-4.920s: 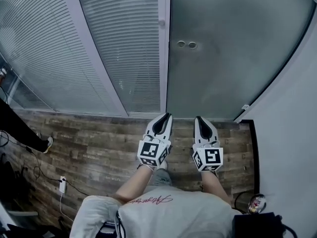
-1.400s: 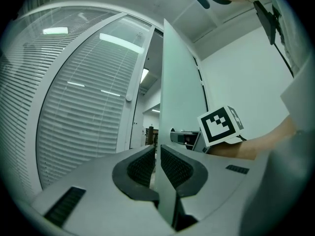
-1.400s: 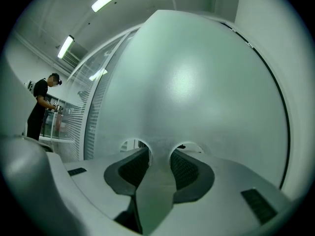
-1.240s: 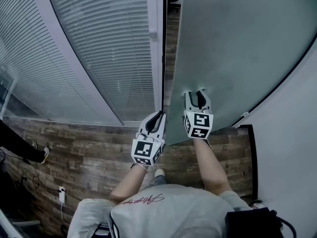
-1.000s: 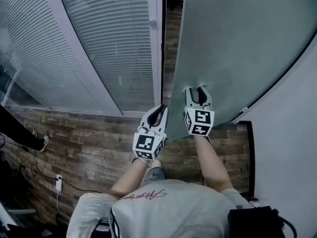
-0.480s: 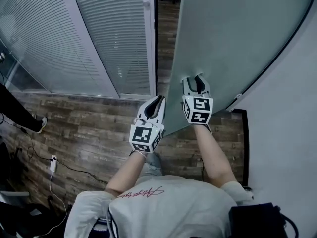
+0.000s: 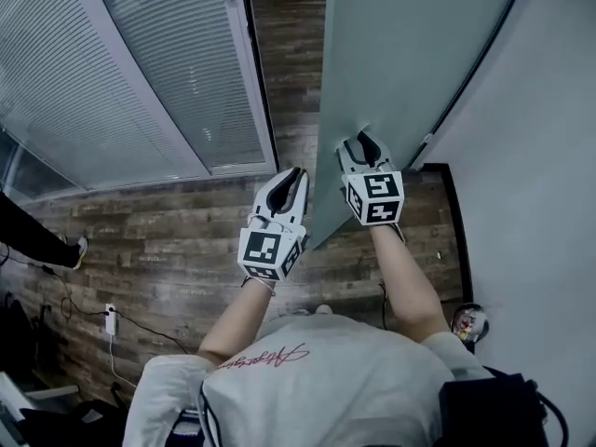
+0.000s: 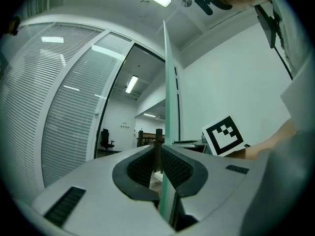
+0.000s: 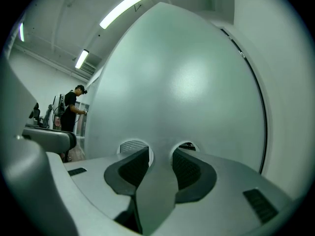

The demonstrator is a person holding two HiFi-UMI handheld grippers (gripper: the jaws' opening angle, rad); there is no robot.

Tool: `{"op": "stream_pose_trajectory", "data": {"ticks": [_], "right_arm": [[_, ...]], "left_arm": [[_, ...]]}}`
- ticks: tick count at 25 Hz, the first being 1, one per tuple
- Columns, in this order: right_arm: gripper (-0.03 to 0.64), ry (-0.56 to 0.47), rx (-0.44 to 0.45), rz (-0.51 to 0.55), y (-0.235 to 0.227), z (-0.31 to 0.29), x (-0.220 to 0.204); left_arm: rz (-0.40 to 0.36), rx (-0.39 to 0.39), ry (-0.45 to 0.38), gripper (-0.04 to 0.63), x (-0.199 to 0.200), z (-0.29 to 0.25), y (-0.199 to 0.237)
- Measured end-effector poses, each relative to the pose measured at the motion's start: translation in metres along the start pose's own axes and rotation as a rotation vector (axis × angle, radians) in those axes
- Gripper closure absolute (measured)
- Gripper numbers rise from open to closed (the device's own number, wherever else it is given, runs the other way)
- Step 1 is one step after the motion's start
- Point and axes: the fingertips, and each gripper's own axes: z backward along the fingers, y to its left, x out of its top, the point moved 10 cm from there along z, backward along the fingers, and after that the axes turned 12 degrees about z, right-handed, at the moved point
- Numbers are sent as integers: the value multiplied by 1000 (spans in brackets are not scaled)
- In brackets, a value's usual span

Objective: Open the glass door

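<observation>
The frosted glass door (image 7: pixel 410 54) stands swung open, its free edge towards me and wooden floor showing through the opening. My right gripper (image 7: pixel 363 141) is against the pane, its jaws set on the glass strip between the door's two round holes (image 9: pixel 129 147). In the right gripper view that strip fills the gap at the right gripper (image 9: pixel 160 154). My left gripper (image 7: pixel 296 173) hangs just left of the door's free edge (image 8: pixel 166 82), which lines up with the narrow slit between its jaws. Nothing is gripped in the left gripper (image 8: pixel 156 149).
A glass wall with blinds (image 7: pixel 140 73) runs along the left of the opening and a white wall (image 7: pixel 540 203) along the right. On the wooden floor (image 7: pixel 168 240) lie a cable and adapter (image 7: pixel 110 319). Someone's leg (image 7: pixel 37 236) shows at the far left. An office chair (image 8: pixel 104 139) stands beyond the doorway.
The door has swung further open, widening the gap beside the blinds wall. Both grippers have travelled with it, the right one staying at the two holes, the left beside the door's edge.
</observation>
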Motion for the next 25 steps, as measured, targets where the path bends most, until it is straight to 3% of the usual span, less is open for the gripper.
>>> {"op": "stream_pose_trajectory", "data": {"ticks": [10, 25], "right_arm": [[463, 0, -85, 31, -21, 104, -14], [474, -22, -56, 30, -73, 221, -42]], "left_arm": [[15, -224, 72, 552, -25, -2, -67], [1, -341, 89, 552, -58, -16, -187]]}}
